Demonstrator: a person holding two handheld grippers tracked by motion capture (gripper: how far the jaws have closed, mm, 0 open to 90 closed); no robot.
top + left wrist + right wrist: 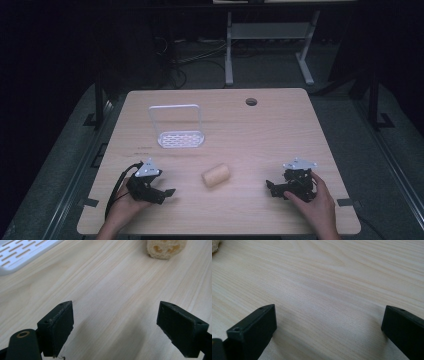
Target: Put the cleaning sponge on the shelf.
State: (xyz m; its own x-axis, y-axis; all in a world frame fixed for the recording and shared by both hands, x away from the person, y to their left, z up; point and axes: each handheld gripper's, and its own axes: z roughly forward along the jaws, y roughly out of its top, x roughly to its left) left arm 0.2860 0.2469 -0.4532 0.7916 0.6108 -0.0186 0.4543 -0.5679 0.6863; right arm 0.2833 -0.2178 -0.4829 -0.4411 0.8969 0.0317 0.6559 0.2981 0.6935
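Your left tool (169, 192) sits low near the front-left of the worktop (260, 130), jaws spread wide w/ nothing between them; the left gripper view shows bare wood in the gap. Your right tool (270, 187) rests at front-right, also spread wide and empty, w/ bare wood between its jaws in the right gripper view. Both point inward, toward the middle, so either hand can go in w/o turning much.

The loofah piece (216, 175) lies on its side approx midway between the two tools, apart from both. It's a short tan cylinder, and in the left gripper view (166, 248) you see its porous cut end w/ holes, facing that tool. Looks light and springy, so I'd expect it to squash a bit under a firm squeeze, and being on its side it could roll if nudged.

The white slotted rack (180, 138) stands further back, left of centre, its tall wire loop upright over a perforated tray; the tray's corner shows at top left of the left gripper view (22, 255). Prob that's the drop spot: the slots let a wet scrubber drain. Nothing's in it yet.

The left tool looks closer to the rack side, so it seems the natural pick.
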